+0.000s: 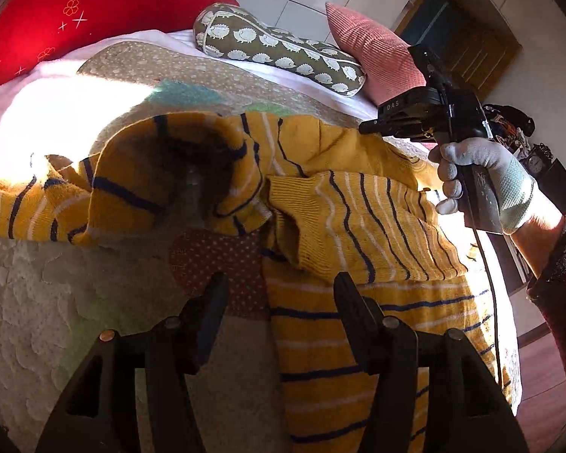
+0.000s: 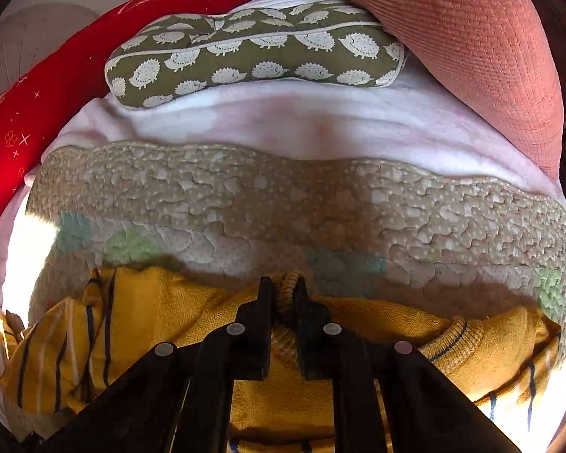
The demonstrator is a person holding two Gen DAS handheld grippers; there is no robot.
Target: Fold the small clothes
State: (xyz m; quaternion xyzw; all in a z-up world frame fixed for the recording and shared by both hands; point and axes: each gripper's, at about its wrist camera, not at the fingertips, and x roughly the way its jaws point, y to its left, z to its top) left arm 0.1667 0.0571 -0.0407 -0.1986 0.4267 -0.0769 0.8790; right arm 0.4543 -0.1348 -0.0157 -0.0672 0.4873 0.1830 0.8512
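Note:
A small yellow knit sweater [image 1: 343,204] with navy and white stripes lies crumpled on the quilted cover [image 1: 56,294]. One sleeve is folded across its body. My left gripper [image 1: 279,283] hovers open at the sweater's near left edge, its right finger over the knit and its left finger over the quilt, pinching nothing. A gloved hand [image 1: 483,173] holds my right gripper [image 1: 373,125] at the sweater's far right side. In the right wrist view the right gripper [image 2: 283,288] is shut on a ribbed fold of the sweater [image 2: 377,321].
A red cushion [image 1: 75,19], a green hedgehog-print pillow [image 1: 279,49] and a pink ribbed cushion [image 1: 377,56] line the far side of the bed. A pale pink blanket [image 2: 302,120] lies beyond the quilt. A cable [image 1: 490,283] hangs from the right gripper. Bright sunlight washes out the left.

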